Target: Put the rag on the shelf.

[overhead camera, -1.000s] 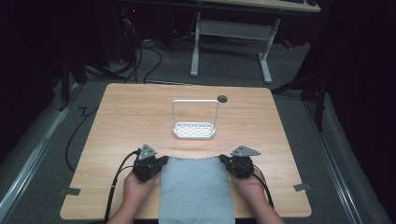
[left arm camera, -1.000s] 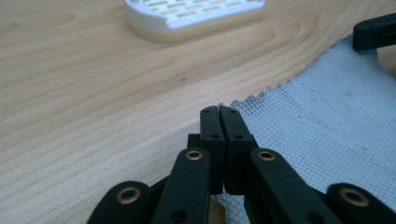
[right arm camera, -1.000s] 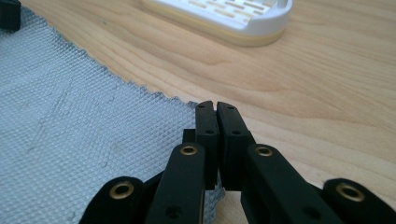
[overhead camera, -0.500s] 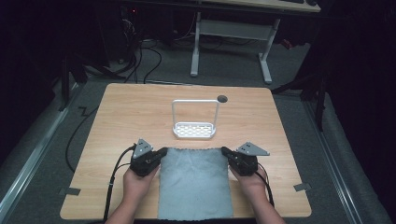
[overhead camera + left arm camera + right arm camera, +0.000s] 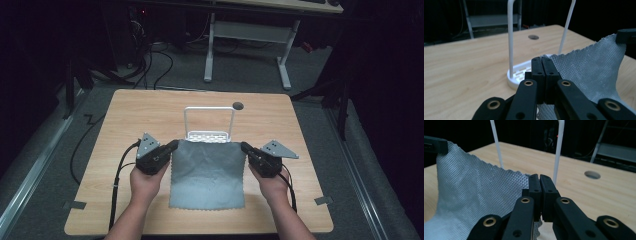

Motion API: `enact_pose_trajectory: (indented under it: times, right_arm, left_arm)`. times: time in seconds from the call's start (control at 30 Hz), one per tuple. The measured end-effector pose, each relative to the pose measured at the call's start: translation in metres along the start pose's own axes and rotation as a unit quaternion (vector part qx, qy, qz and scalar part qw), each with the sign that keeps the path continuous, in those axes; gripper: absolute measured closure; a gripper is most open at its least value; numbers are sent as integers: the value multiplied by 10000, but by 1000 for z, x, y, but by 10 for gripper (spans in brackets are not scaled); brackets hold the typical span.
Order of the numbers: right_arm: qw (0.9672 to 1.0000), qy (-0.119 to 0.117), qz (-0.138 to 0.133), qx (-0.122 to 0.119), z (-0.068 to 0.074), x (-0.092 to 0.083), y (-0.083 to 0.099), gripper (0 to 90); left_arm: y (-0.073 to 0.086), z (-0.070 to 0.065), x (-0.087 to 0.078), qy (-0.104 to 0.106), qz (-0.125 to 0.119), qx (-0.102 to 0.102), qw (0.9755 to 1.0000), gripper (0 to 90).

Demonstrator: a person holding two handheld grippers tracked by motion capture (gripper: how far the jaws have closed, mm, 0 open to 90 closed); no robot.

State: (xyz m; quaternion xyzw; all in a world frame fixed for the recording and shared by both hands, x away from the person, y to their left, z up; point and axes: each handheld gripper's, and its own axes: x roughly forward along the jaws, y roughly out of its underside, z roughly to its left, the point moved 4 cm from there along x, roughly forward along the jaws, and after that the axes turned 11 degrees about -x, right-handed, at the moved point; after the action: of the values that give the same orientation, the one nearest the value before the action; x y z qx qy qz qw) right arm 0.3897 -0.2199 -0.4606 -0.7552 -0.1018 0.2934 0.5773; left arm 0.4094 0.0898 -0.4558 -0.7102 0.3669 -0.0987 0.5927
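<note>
A grey textured cloth [image 5: 207,172] hangs stretched between my two grippers above the near half of the wooden table [image 5: 130,120]. My left gripper [image 5: 174,145] is shut on its far left corner, and my right gripper [image 5: 244,146] is shut on its far right corner. The cloth's near edge trails down toward the table's front. Just beyond the cloth's lifted edge stands a white wire rack [image 5: 209,124] with a slotted base. In the left gripper view the shut jaws pinch the cloth [image 5: 589,65] in front of the rack [image 5: 511,42]. The right gripper view has the cloth [image 5: 474,192] at its left and the rack's posts [image 5: 557,150] behind.
A round cable hole [image 5: 238,105] lies in the table behind the rack. Cables trail from both grippers over the table's front. Beyond the table stand a white desk frame [image 5: 245,45] and tangled cables on the dark floor.
Both grippers have risen with the cloth's far corners, lifting that edge off the table and up to the rack's base. The cloth now looks taller and more spread.
</note>
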Motion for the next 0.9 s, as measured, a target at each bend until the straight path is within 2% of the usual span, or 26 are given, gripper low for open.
enact_pose_trajectory:
  times: [0.37,0.57,0.9]
  right_arm:
    - [9986,224,-469,-85,-11,-9,-36,889]
    - [9975,287,-635,-84,-15,-9,-54,889]
    - [9951,393,-897,-169,-24,-7,-86,890]
  left_arm:
    - [-32,-7,-3,43,-364,221,9991,900]
    - [-55,-8,-9,49,-648,323,9974,900]
    - [-85,-6,-13,-2,-891,471,9949,900]
